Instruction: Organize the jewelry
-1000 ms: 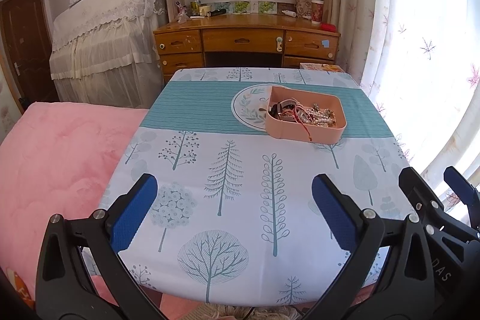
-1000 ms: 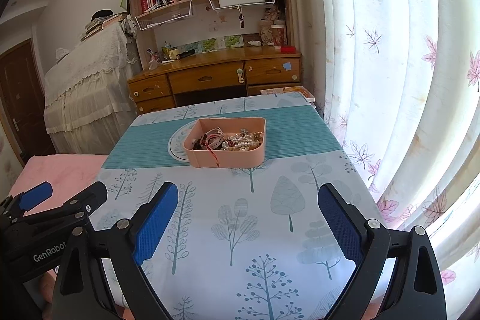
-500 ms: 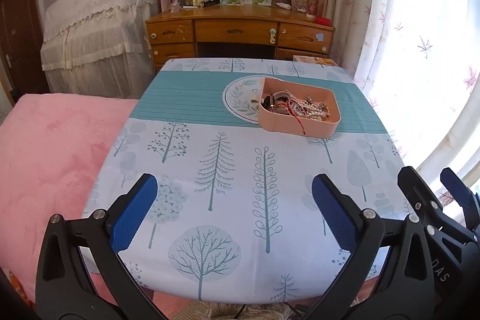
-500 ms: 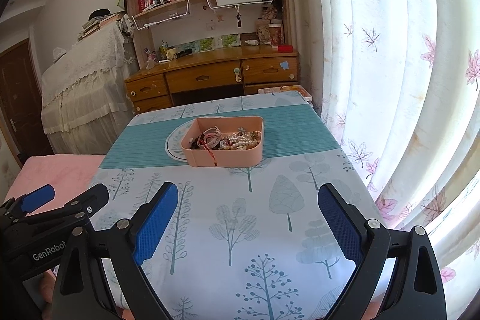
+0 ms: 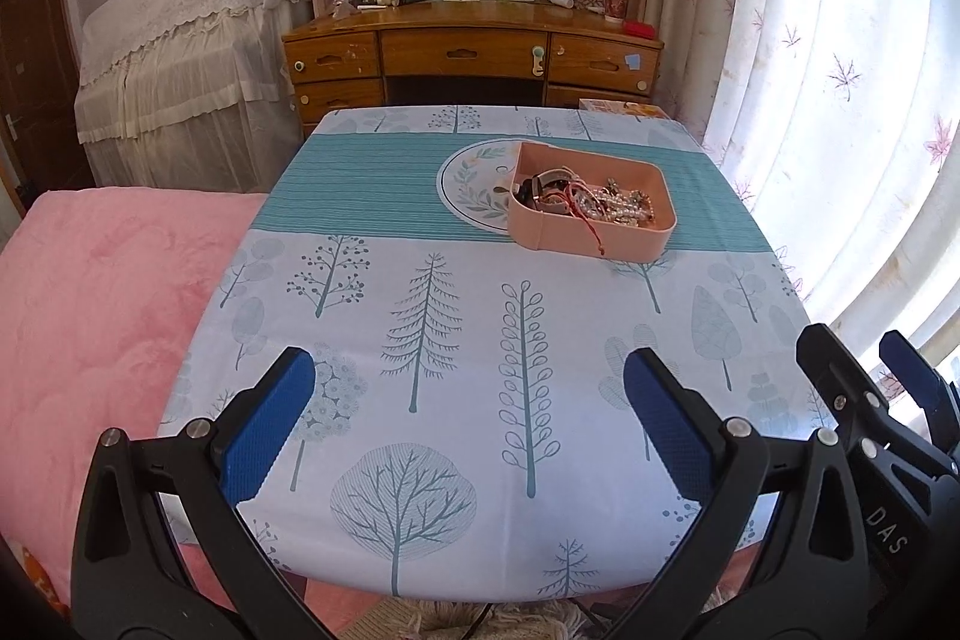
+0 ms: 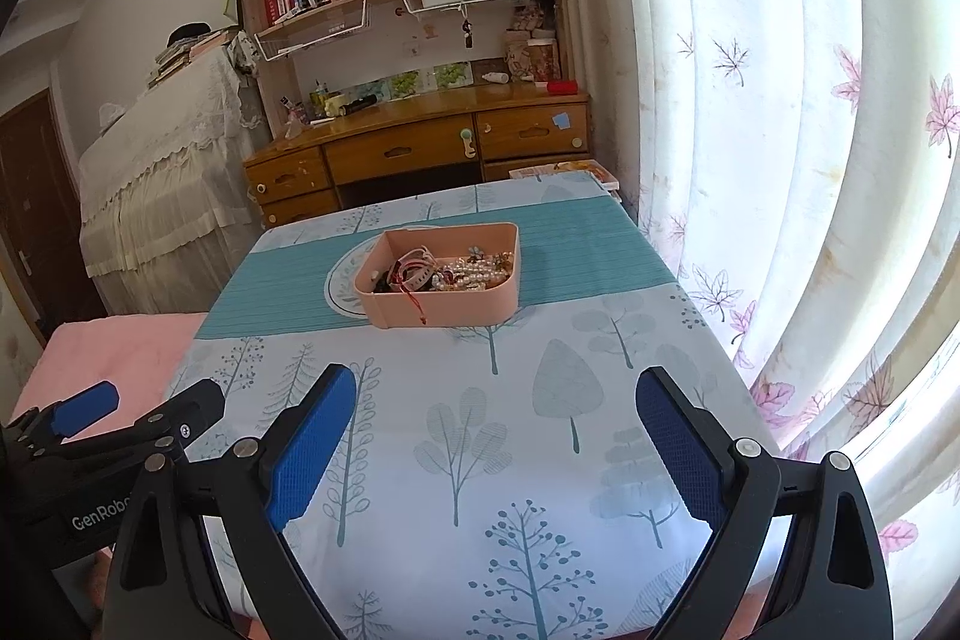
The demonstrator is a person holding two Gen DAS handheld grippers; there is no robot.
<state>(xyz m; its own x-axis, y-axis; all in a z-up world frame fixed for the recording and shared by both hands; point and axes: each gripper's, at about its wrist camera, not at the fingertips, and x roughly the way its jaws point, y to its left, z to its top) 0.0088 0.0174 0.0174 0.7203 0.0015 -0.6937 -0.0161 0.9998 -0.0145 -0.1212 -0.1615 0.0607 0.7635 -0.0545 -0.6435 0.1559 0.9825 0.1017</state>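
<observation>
Jewelry is what I'm after, though nearest me are my own tongs: left gripper and right gripper, both spread wide and holding nothing, low over the near edge of the tree-print tablecloth, ready to reach. Farther on, the tangle fills the pink tray on the teal band, a red cord spilling over its front wall.

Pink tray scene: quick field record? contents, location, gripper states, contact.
tray: pink tray, on the table, far half, overlapping a round leaf-print mat
contents: tangled jewelry: pearl strands, straps; a red cord hangs over the near wall
left gripper: open, holding nothing, near table edge
right gripper: open, holding nothing, near table edge
contact: neither gripper touches the tray
</observation>
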